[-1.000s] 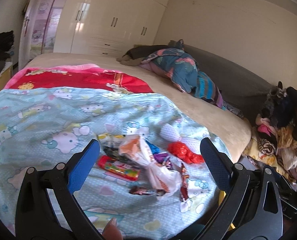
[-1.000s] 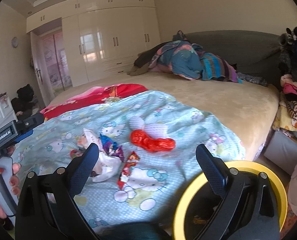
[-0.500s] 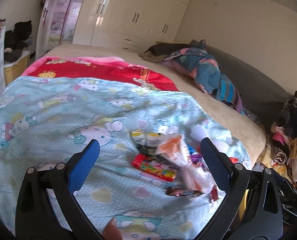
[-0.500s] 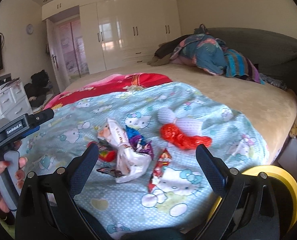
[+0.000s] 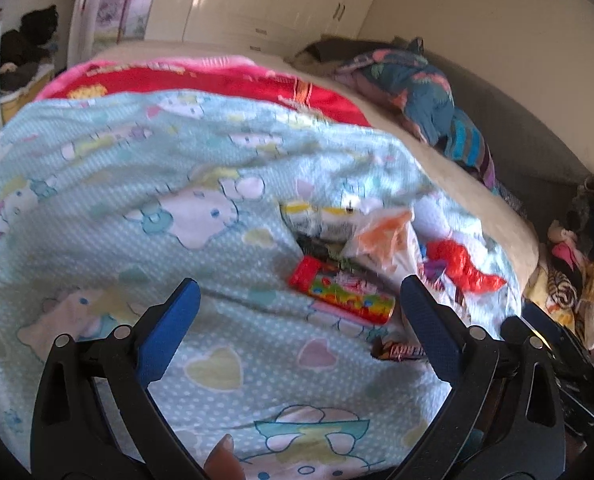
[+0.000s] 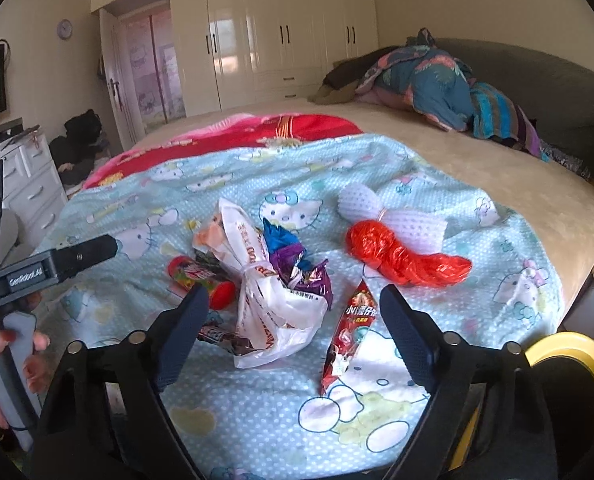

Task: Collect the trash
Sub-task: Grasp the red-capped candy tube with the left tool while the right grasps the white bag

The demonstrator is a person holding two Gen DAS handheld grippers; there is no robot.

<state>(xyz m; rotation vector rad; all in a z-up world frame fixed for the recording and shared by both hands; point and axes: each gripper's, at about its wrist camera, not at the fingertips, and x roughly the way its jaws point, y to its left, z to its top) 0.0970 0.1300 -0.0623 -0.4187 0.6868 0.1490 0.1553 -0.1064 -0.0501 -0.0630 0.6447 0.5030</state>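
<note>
Wrappers and a white plastic bag (image 6: 273, 312) litter the bed's blue cartoon blanket (image 6: 257, 412); left gripper (image 5: 297, 312) and right gripper (image 6: 295, 312) hover spread wide, empty.

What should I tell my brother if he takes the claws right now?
Left claw: open, empty, above the blanket.
Right claw: open, empty, above the trash pile.
On the blanket: white plastic bag, purple wrapper, red snack packet, candy tube, chocolate bar, red crinkly bag.
Yellow bin sits at the bed's edge.
Done: nothing picked up yet. Left: everything.
</note>
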